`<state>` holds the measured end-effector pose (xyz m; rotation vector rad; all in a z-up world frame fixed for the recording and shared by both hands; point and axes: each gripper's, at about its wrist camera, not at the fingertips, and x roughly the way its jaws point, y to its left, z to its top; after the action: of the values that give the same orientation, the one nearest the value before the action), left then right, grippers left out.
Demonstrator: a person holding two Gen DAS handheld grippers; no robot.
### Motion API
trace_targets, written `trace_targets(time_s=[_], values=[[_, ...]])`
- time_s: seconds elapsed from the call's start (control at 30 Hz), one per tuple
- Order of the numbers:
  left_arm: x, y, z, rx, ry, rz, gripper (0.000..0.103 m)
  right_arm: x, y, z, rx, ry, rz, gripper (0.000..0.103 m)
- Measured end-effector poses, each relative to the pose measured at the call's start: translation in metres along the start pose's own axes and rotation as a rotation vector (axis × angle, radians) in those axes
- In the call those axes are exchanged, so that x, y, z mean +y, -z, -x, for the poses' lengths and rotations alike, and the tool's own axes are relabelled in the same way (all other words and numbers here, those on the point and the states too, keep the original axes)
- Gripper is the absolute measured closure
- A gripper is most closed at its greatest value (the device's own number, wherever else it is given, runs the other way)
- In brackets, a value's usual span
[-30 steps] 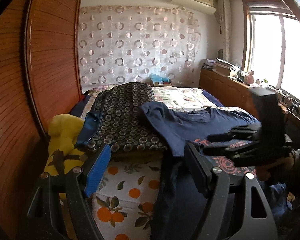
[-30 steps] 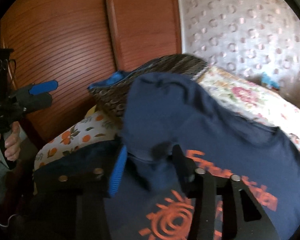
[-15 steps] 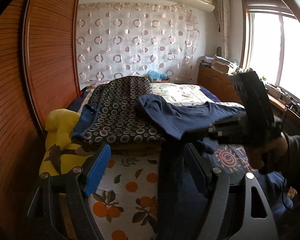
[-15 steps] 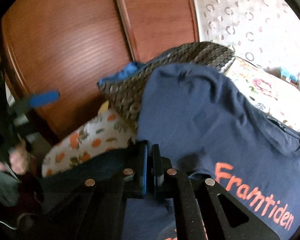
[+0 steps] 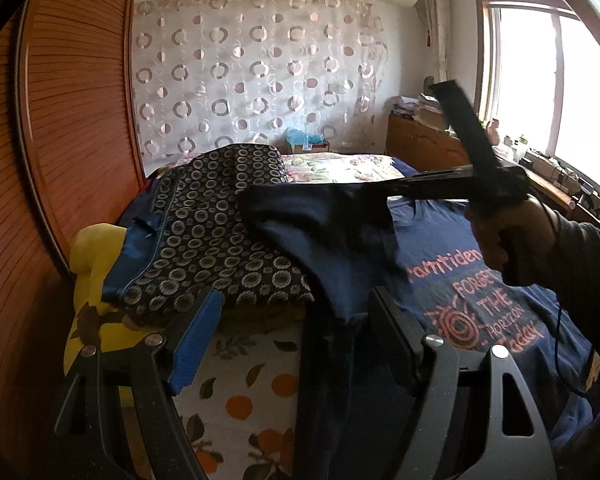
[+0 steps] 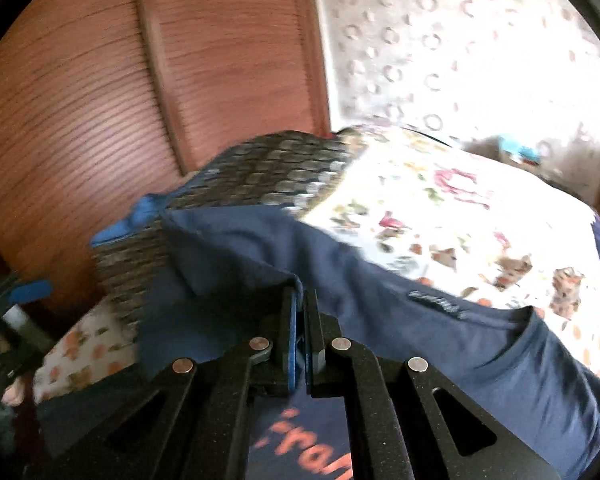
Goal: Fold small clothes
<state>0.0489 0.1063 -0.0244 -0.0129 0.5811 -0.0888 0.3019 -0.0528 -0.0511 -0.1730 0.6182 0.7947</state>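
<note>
A navy T-shirt [image 5: 460,264] with orange print lies front up on the bed; it also shows in the right wrist view [image 6: 380,300]. My right gripper [image 6: 300,300] is shut on the shirt's left sleeve and holds it lifted over the shirt's body; in the left wrist view it [image 5: 380,190] reaches in from the right. My left gripper [image 5: 292,328] is open at the bed's near edge, with the shirt's hanging side fabric [image 5: 328,360] between its fingers, not gripped.
A dark circle-patterned quilt [image 5: 220,232] with blue lining is piled left of the shirt. A yellow cushion [image 5: 92,280] sits by the wooden wardrobe [image 5: 60,160]. The floral bedsheet [image 6: 440,216] stretches beyond. A window and cluttered cabinet [image 5: 420,140] stand at right.
My right gripper closed on the sleeve and lifted it up and over toward the shirt's middle. My left gripper stayed open and moved slightly closer to the bed edge.
</note>
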Motion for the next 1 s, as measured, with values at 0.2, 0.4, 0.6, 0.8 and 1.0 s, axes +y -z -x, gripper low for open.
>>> trace_targets(time_s=[0.2,0.4,0.6,0.8,1.0], values=[[-0.004,-0.019,-0.024,0.030,-0.012,-0.028,0.027,-0.010,-0.003,-0.037,0.028,0.091,-0.010,0.068],[0.005,-0.039,-0.062,0.082,-0.025,-0.014,0.027,-0.037,0.008,-0.007,0.047,0.106,0.004,0.039],[0.017,-0.055,-0.092,0.118,-0.038,0.017,0.027,-0.068,0.045,0.054,0.071,0.184,-0.005,0.039],[0.027,-0.061,-0.120,0.186,-0.037,0.069,0.038,-0.095,0.087,0.075,0.132,0.280,-0.050,0.039],[0.033,-0.066,-0.134,0.220,-0.044,0.090,0.045,-0.101,0.097,0.066,0.161,0.278,-0.113,0.039]])
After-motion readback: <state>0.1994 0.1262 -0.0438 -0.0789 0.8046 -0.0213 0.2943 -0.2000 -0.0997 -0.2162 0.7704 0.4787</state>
